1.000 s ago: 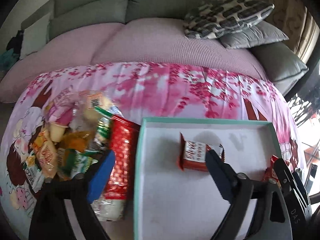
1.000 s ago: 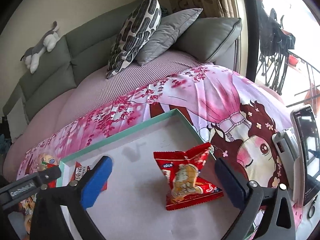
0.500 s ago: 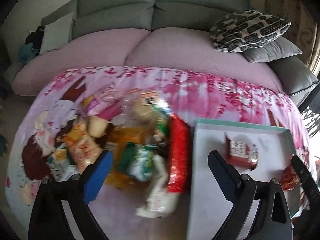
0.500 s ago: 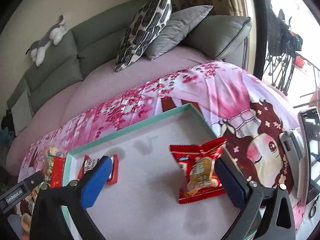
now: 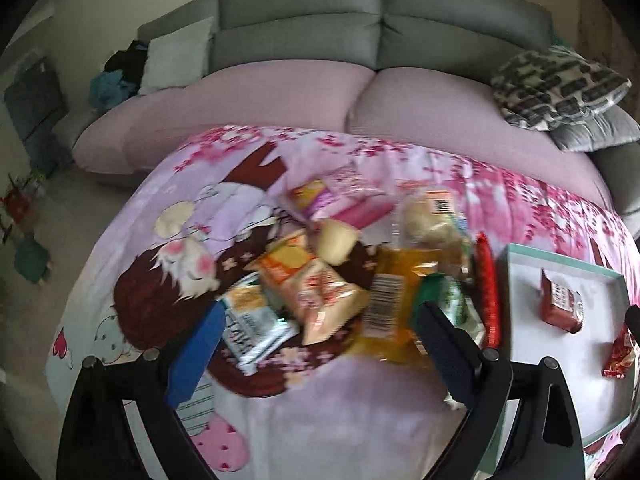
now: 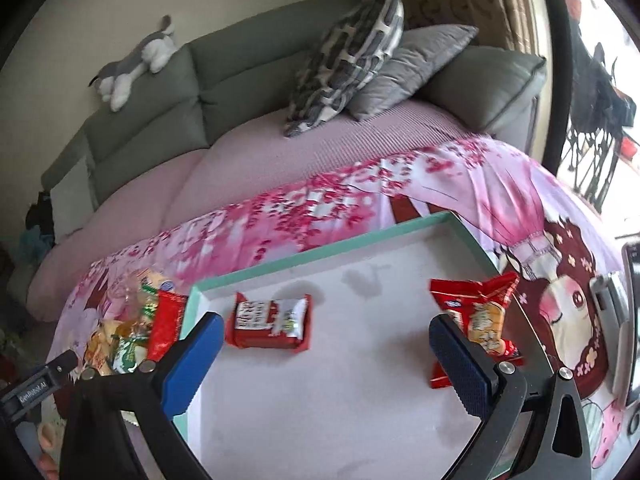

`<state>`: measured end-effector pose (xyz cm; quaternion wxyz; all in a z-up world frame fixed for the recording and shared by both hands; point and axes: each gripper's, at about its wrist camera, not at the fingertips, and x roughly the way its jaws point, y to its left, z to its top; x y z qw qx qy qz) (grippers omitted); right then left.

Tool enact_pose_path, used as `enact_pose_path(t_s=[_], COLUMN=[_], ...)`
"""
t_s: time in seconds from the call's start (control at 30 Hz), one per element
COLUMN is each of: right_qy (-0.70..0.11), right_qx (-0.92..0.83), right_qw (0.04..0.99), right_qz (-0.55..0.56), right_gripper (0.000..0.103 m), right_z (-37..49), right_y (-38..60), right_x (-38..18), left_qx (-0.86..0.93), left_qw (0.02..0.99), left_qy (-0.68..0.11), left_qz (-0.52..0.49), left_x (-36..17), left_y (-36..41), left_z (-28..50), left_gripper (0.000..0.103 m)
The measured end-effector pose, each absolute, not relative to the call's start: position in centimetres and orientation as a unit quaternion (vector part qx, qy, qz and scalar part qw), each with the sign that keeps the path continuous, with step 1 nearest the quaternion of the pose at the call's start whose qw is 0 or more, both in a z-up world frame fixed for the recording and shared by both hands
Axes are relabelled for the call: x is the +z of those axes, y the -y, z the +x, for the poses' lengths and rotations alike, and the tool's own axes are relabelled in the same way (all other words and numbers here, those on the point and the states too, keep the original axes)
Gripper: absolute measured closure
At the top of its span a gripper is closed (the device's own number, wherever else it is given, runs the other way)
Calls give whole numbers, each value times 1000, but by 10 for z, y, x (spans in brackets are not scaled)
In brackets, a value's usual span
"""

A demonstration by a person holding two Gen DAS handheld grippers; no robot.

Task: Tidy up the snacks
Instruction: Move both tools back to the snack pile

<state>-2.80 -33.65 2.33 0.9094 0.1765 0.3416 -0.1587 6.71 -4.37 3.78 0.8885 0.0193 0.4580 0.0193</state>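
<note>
A pile of snack packets (image 5: 332, 280) lies on the pink printed blanket, left of a teal-rimmed white tray (image 5: 560, 264). My left gripper (image 5: 316, 336) is open and empty, just above the near side of the pile. The tray (image 6: 320, 248) holds a dark red packet (image 6: 272, 320) and a red packet with a yellow picture (image 6: 480, 312). My right gripper (image 6: 324, 352) is open and empty over the tray, between the two packets. The pile also shows at the left of the right wrist view (image 6: 136, 320).
A grey sofa with a pink cover (image 5: 360, 92) runs behind the blanket, with patterned and grey cushions (image 6: 352, 60) at its right end. A phone on a stand (image 6: 628, 320) sits right of the tray. A plush toy (image 6: 136, 60) lies on the sofa back.
My left gripper has swung left from over the tray to over the snack pile. My right gripper has shifted left, so the yellow-picture packet now sits by its right finger.
</note>
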Motion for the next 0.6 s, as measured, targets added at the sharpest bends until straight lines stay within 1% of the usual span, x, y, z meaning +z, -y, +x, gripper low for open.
enact_pose_path(t_s=[0.37,0.6], right_qy=[-335,-348], right_qx=[-120,-77], right_qw=[921,920], right_qz=[161,163], right_gripper=[0,0], right_z=[-13,1], right_y=[297,264], right_x=[24,20], left_qx=[61,99], left_qw=[880,868], left_qy=[-470,-480], left_qz=[-43,-82], left_x=[38,31], left_y=[-17,-68], left_z=[74,79], left_gripper=[7,7])
